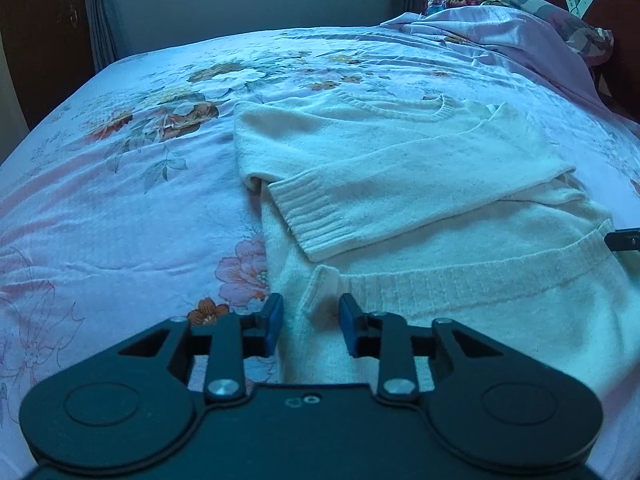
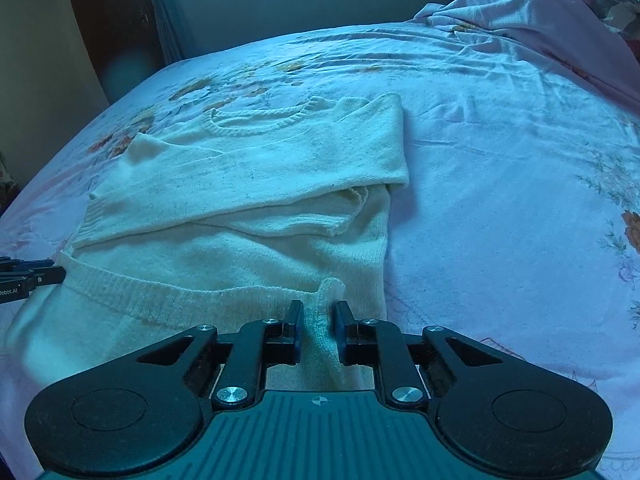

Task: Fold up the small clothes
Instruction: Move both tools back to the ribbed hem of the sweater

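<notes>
Pinching sweater (image 2: 240, 256) hem, right tool (image 2: 318, 320); bed (image 2: 500, 160)

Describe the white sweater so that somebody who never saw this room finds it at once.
A bed with a floral sheet fills the room. On it lies the white sweater, sleeves folded across its body, near the grippers. It is the only knitted, ribbed piece; the pink cloth is crumpled far behind it.

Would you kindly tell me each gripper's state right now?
Left gripper: open, straddling the sweater hem corner.
Right gripper: shut on the sweater's other hem corner.
</notes>
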A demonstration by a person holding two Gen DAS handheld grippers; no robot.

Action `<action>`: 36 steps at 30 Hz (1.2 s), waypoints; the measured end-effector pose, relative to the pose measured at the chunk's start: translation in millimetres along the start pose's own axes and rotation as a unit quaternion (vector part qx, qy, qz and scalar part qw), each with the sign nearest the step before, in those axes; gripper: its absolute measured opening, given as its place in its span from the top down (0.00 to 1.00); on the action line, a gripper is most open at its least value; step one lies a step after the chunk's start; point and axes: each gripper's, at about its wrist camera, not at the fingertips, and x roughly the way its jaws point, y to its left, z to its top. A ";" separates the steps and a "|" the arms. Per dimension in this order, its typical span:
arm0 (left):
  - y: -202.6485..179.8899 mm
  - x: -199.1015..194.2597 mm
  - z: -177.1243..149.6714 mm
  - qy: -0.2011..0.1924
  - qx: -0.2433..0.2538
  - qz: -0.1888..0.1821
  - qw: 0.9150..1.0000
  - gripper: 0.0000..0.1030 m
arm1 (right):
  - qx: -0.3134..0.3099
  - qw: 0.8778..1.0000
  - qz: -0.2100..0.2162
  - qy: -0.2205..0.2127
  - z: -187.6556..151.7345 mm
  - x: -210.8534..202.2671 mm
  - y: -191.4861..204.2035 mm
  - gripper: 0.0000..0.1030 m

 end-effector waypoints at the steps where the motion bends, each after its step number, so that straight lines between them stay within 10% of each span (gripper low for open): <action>1: 0.1 1.4 0.4 0.002 0.002 0.001 1.000 0.67 | 0.002 1.000 0.002 0.003 0.7 0.7 -1.4 0.85; 7: 2.6 -1.4 -0.2 0.010 -0.006 -0.029 1.000 0.93 | -0.022 1.000 0.015 0.015 1.8 -1.5 4.2 0.85; 14: -5.1 1.0 0.7 0.014 0.016 -0.012 1.000 0.76 | -0.047 0.998 0.004 0.043 5.2 12.4 5.4 0.82; 21: 4.2 2.1 0.5 0.017 0.018 -0.040 0.999 0.59 | -0.064 0.995 0.030 0.071 1.6 17.2 15.8 0.00; 24: 2.1 1.4 0.7 0.012 0.023 -0.019 0.999 0.35 | -0.130 0.986 0.010 0.107 -5.5 31.4 41.5 0.00; 29: -3.3 -4.2 0.7 -0.005 0.043 -0.018 0.999 0.33 | -0.120 0.987 0.016 0.103 -6.4 35.4 36.6 0.00; 36: -2.7 2.0 8.5 0.022 0.042 -0.058 0.997 0.64 | -0.086 0.994 0.020 0.065 5.1 21.4 25.6 0.01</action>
